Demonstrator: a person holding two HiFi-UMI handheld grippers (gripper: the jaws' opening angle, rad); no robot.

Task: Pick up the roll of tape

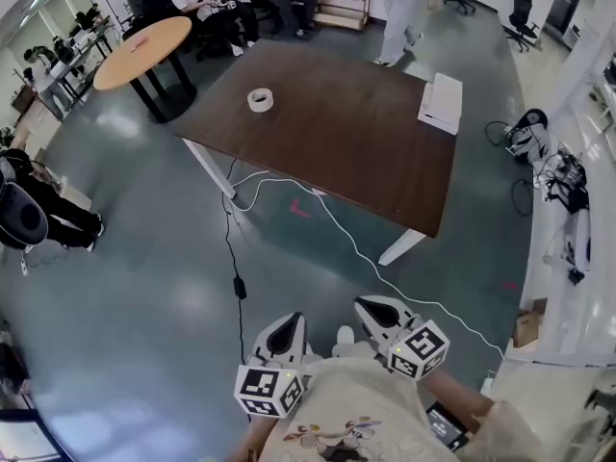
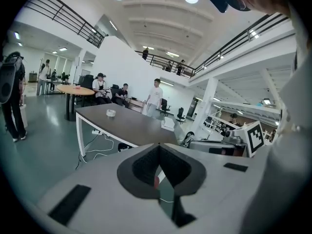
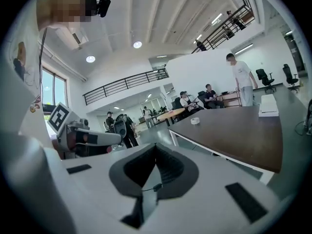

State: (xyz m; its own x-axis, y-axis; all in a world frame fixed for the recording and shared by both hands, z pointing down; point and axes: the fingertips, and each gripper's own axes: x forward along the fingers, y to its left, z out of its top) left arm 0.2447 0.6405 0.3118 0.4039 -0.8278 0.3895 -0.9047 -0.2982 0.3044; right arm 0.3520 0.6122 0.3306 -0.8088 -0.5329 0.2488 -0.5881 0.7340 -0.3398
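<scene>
The roll of tape (image 1: 260, 99) is a small white ring lying flat on the dark brown table (image 1: 366, 152), near its far left corner. It also shows small and distant in the left gripper view (image 2: 111, 112) and the right gripper view (image 3: 195, 121). Both grippers are held close to my body, well short of the table. My left gripper (image 1: 287, 327) has its jaws together with nothing between them (image 2: 158, 144). My right gripper (image 1: 377, 308) is likewise shut and empty (image 3: 156, 145).
A white box (image 1: 441, 102) sits at the table's far right corner. White and black cables (image 1: 337, 224) trail over the floor between me and the table. A round wooden table (image 1: 144, 51) and seated people lie beyond; one person (image 1: 399, 12) walks past the far side.
</scene>
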